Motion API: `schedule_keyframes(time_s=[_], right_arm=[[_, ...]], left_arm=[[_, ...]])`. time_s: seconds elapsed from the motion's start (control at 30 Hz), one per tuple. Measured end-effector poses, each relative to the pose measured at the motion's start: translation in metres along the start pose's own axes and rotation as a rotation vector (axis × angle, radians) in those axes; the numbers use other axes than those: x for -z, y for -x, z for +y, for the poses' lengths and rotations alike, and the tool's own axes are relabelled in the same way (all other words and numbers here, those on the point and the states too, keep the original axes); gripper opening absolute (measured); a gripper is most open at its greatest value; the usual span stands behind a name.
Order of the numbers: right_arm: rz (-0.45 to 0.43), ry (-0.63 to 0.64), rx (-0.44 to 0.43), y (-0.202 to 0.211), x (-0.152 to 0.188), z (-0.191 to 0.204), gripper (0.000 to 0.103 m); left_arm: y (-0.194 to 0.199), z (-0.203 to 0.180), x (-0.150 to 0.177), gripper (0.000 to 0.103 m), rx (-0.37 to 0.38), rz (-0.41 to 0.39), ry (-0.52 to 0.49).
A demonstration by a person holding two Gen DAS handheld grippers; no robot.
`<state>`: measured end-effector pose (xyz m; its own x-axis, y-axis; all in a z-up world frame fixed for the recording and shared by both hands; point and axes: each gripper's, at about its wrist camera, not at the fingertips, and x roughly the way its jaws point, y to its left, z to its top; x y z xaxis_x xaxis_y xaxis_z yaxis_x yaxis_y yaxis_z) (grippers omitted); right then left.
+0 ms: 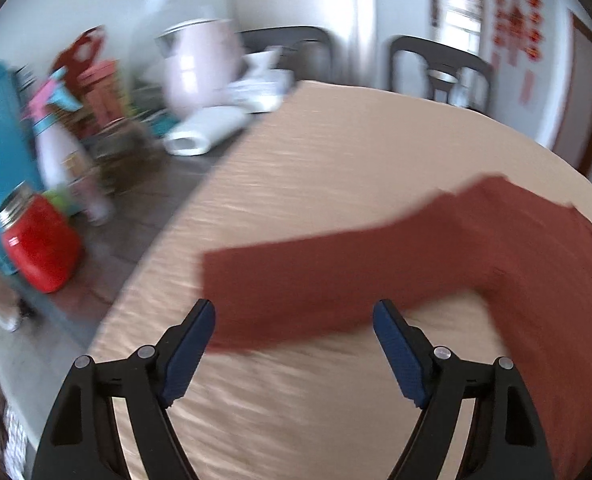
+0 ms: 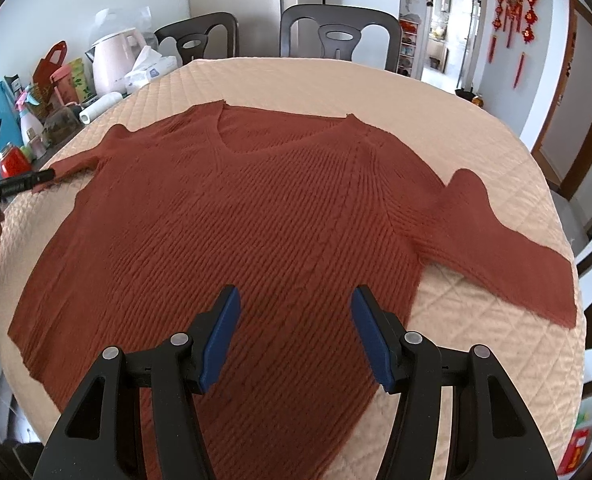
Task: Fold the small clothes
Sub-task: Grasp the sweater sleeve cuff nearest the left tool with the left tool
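Observation:
A rust-red knitted sweater [image 2: 255, 216] lies flat on the beige quilted cloth [image 2: 476, 320], neckline away from me and both sleeves spread out. My right gripper [image 2: 296, 308] hovers open above its lower body, with nothing between the fingers. In the blurred left wrist view, my left gripper [image 1: 293, 320] is open just short of the sweater's left sleeve [image 1: 316, 280], whose cuff end lies between and ahead of the fingertips. The left gripper's black tip [image 2: 35, 180] also shows at the sleeve's cuff in the right wrist view.
Clutter crowds the table's left edge: a red jar [image 1: 39, 244], a white spray bottle [image 1: 67, 160], a paper roll [image 1: 207, 132], a pink kettle [image 2: 113, 60] and a tissue pack [image 2: 147, 68]. Two dark chairs [image 2: 336, 32] stand behind the table. A doorway opens at the right.

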<state>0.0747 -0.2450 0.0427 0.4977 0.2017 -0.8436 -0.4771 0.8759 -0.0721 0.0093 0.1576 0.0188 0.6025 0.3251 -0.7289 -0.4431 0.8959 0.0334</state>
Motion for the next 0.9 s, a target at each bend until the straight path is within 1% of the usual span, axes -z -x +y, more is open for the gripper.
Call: schedule_keyframes(time_s=[0.1,0.17,0.23,0.27,0.33,0.37,0.4,0.43,0.47,0.5,0.53,0.63,0.7,0.8,0.9], right_arm=[[0.006,0.0,0.001,-0.004,-0.002,-0.001,0.058],[0.011,-0.003,0.005,-0.006,-0.002,-0.002,0.058],[0.018,-0.005,0.011,-0.008,-0.003,-0.003,0.058],[0.021,-0.005,0.014,-0.009,-0.003,-0.003,0.058],[0.031,-0.007,0.016,-0.012,-0.002,-0.004,0.058],[0.035,-0.008,0.018,-0.013,-0.002,-0.004,0.058],[0.042,-0.008,0.023,-0.015,-0.001,-0.004,0.058],[0.046,-0.007,0.026,-0.016,0.0,-0.004,0.058],[0.049,-0.005,0.03,-0.018,0.001,-0.003,0.058],[0.048,-0.004,0.032,-0.018,0.001,-0.003,0.058],[0.045,-0.003,0.033,-0.017,0.002,-0.004,0.058],[0.038,0.003,0.035,-0.017,0.004,-0.003,0.058],[0.03,0.0,0.031,-0.017,0.005,-0.004,0.058],[0.019,-0.001,0.028,-0.017,0.006,-0.005,0.058],[0.011,0.001,0.031,-0.016,0.008,-0.005,0.059]], left_arm=[[-0.016,0.023,-0.001,0.083,-0.033,0.029,0.068],[-0.025,0.032,0.002,0.079,-0.044,0.056,0.098],[-0.033,0.036,0.005,0.078,-0.028,0.084,0.122],[-0.034,0.038,0.005,0.078,-0.021,0.079,0.129],[-0.033,0.037,0.005,0.072,-0.018,0.077,0.123],[-0.032,0.035,0.004,0.066,-0.014,0.074,0.114],[-0.03,0.033,0.004,0.053,-0.005,0.07,0.102],[-0.029,0.029,0.003,0.043,0.017,0.068,0.089],[-0.029,0.026,0.001,0.03,0.039,0.071,0.086],[-0.028,0.023,0.0,0.02,0.051,0.075,0.082],[-0.027,0.02,-0.001,0.016,0.062,0.075,0.075],[-0.021,0.014,-0.008,0.014,0.12,0.067,0.089],[-0.01,0.008,-0.015,0.014,0.176,0.039,0.094],[0.01,-0.011,-0.03,0.014,0.28,-0.009,0.087],[0.029,-0.041,-0.047,0.014,0.395,-0.05,0.047]])
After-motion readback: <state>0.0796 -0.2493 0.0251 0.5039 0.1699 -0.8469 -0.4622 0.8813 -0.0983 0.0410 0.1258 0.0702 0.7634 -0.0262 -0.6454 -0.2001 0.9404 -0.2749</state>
